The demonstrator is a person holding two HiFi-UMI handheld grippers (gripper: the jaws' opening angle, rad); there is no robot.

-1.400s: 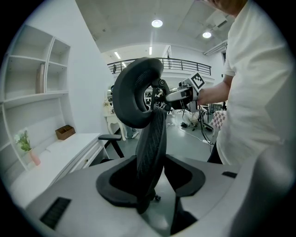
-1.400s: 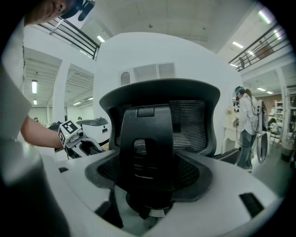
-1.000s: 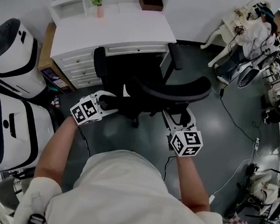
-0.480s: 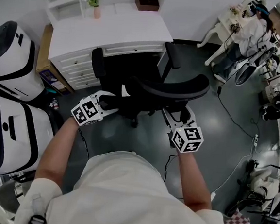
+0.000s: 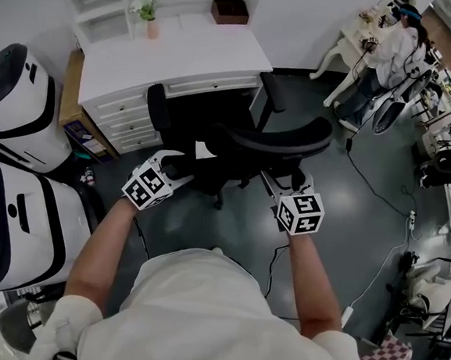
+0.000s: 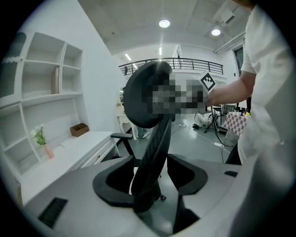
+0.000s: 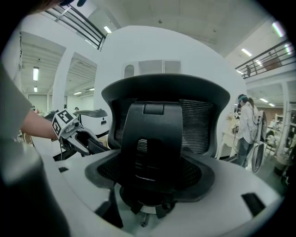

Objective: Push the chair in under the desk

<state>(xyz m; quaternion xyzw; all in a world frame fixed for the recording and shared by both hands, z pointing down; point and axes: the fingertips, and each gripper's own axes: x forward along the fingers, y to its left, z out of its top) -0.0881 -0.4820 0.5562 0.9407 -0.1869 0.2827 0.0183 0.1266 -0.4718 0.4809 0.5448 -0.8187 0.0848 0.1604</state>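
A black office chair (image 5: 272, 136) stands with its seat partly under the white desk (image 5: 182, 50) and its curved backrest toward me. My left gripper (image 5: 175, 167) is at the backrest's left edge. In the left gripper view the backrest edge (image 6: 145, 97) runs down between the jaws of the left gripper (image 6: 150, 178), which are opening, with a gap on the right side. My right gripper (image 5: 284, 180) is behind the backrest's right half. The right gripper view shows the chair's back support (image 7: 152, 134) between the wide-set jaws of the right gripper (image 7: 150, 173).
Two large white machines (image 5: 16, 102) (image 5: 18, 220) stand at the left. The desk carries a flower vase (image 5: 151, 21) and a brown box (image 5: 229, 11), with drawers (image 5: 125, 112) on its left side. A person (image 5: 394, 49) sits at another desk at the far right. Cables (image 5: 381, 197) lie on the grey floor.
The left gripper has shifted slightly right along the backrest's edge. The right gripper and the chair stand about where they were.
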